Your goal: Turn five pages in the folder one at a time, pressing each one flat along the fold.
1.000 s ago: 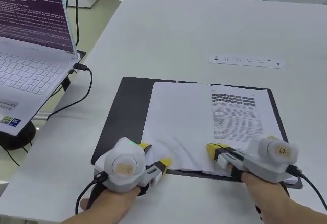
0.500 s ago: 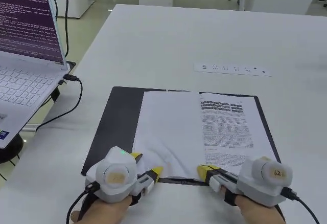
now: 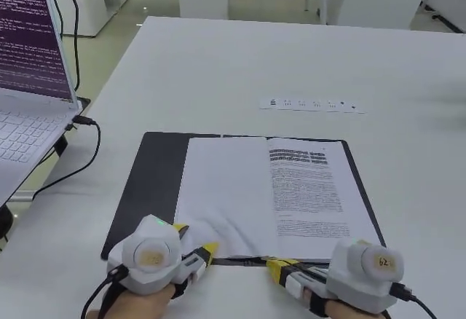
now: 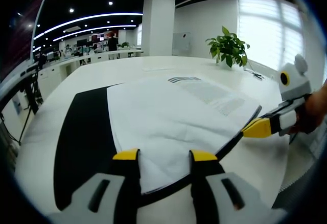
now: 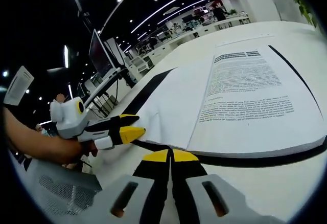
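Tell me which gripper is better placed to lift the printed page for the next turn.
Right, probably. The right gripper sits just off the near edge of the printed page, though its jaws are shut. The left gripper, jaws open, is across the fold at the blank page.

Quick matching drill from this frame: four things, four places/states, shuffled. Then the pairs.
Things:
1. left gripper
2. right gripper
3. laptop
4. white strip

Places/states:
A. lies beyond the far edge of the folder
B. fingers shut, just short of the folder's near edge
C. far left in the head view, screen lit with text
D. fingers open, at the near edge of the blank page

Pairs: 1-D, 2-B, 3-C, 4-A
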`<state>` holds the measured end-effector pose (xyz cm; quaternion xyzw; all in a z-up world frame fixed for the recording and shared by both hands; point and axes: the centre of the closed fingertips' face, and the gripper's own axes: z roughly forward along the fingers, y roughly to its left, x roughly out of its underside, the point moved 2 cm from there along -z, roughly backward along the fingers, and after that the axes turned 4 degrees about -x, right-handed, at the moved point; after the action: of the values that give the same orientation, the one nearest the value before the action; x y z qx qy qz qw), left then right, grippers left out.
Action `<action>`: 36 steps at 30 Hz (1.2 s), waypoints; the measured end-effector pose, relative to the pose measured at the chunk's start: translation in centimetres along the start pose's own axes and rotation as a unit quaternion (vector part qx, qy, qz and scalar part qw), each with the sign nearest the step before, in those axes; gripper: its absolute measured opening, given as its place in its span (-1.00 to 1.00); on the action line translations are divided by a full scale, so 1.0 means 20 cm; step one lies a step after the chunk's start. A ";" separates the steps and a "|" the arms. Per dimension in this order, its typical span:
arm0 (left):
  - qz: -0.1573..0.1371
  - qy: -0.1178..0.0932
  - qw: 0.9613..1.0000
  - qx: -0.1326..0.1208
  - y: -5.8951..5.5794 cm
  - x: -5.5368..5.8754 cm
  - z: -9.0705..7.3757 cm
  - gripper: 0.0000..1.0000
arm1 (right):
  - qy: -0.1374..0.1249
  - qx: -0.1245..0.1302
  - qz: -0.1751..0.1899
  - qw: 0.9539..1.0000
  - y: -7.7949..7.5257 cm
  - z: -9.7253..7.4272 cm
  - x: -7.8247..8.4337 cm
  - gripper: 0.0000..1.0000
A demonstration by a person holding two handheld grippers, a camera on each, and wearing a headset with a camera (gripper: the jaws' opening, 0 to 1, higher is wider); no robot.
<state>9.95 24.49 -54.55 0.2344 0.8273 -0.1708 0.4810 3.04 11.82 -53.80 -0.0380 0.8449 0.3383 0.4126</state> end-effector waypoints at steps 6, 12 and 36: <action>0.000 0.001 1.000 -0.001 0.00 0.00 0.01 -0.25 | -0.025 -0.007 0.005 1.000 0.05 -0.04 -0.07 -1.00; -0.033 0.016 0.999 0.005 -0.02 -0.02 0.01 -0.15 | -0.042 -0.001 0.033 0.999 0.07 -0.11 -0.13 -1.00; -0.240 0.044 0.969 0.032 -0.06 -0.22 -0.37 0.44 | -0.063 0.071 0.074 0.993 -0.13 -0.45 -0.30 -0.27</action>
<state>5.94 26.25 -47.06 0.0516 0.8739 -0.2975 0.3810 1.79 3.12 -46.96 0.0755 0.8394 0.3086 0.4409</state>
